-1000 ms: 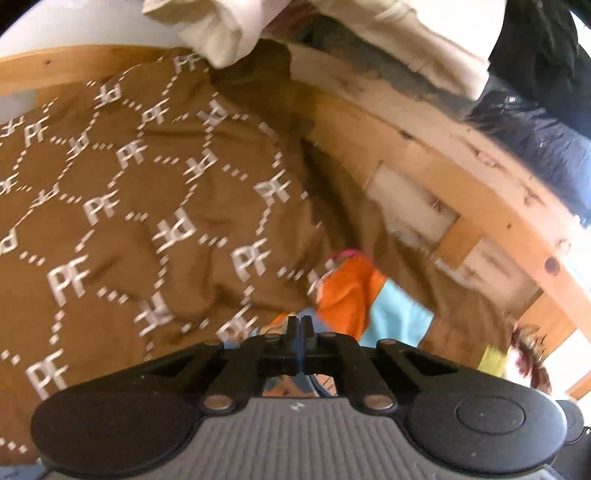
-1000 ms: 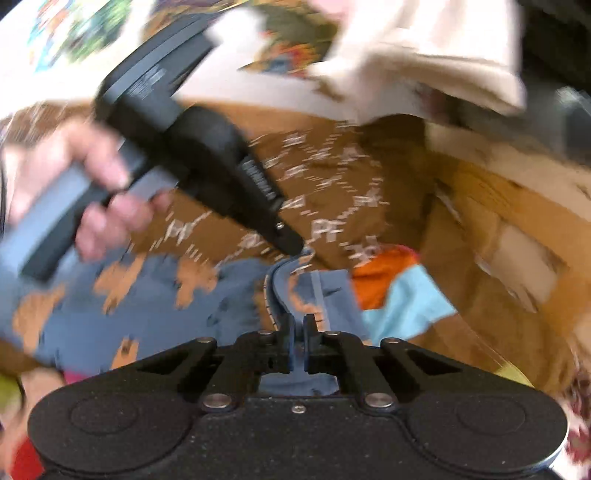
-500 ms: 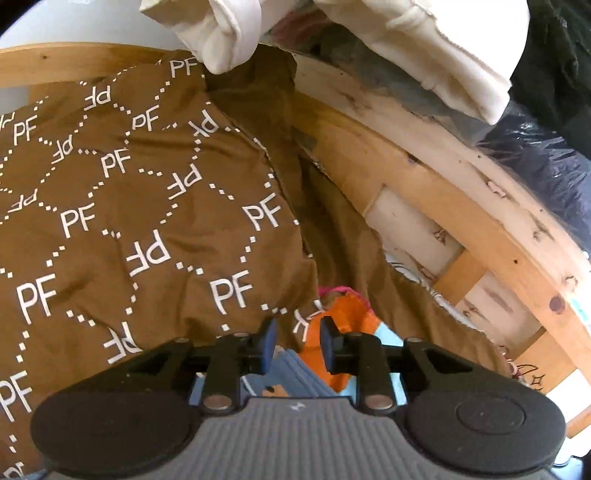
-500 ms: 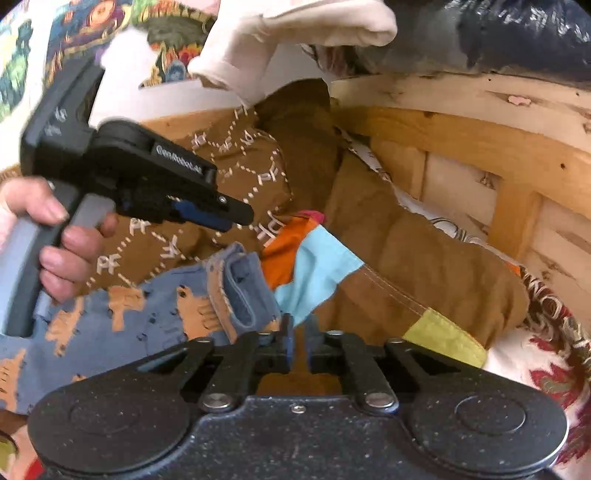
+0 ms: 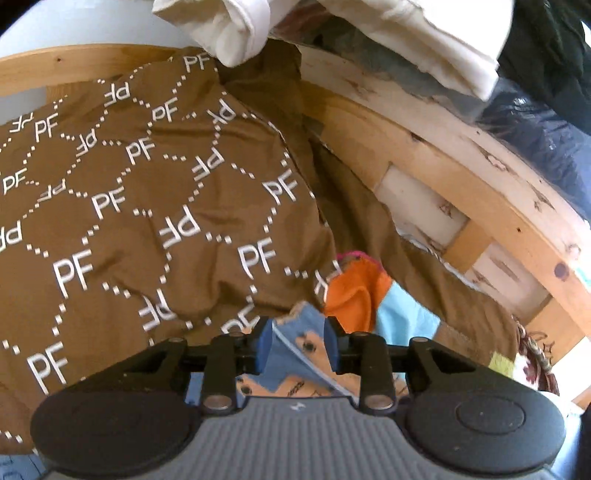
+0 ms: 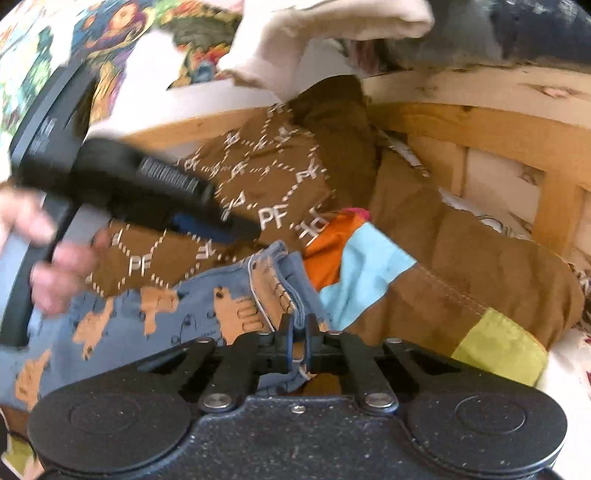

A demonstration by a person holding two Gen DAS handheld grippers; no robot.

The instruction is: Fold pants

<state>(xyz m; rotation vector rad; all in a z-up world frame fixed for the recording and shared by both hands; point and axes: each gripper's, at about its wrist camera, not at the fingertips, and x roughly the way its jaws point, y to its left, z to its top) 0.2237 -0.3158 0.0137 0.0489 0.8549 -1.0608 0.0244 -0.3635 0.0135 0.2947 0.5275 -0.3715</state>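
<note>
The pants (image 6: 155, 317) are small, blue with tan animal prints, lying on the bed. Their folded waistband edge (image 6: 273, 280) bunches in front of my right gripper (image 6: 298, 334), whose jaws are nearly closed on a bit of the blue cloth. In the left wrist view my left gripper (image 5: 298, 343) is open, its blue pads either side of a corner of the pants (image 5: 306, 347) without pinching it. The left gripper also shows in the right wrist view (image 6: 236, 229), held by a hand just above the pants.
A brown "PF" patterned blanket (image 5: 147, 206) covers the bed behind the pants. A patchwork quilt with orange (image 6: 328, 247), light blue and yellow-green patches lies to the right. A wooden bed rail (image 5: 461, 177) runs along the right. White cloth (image 5: 406, 33) hangs overhead.
My left gripper has opened from shut and let go of the pants. My right gripper has stayed nearly shut on the waistband cloth. The pants now lie lower on the bed.
</note>
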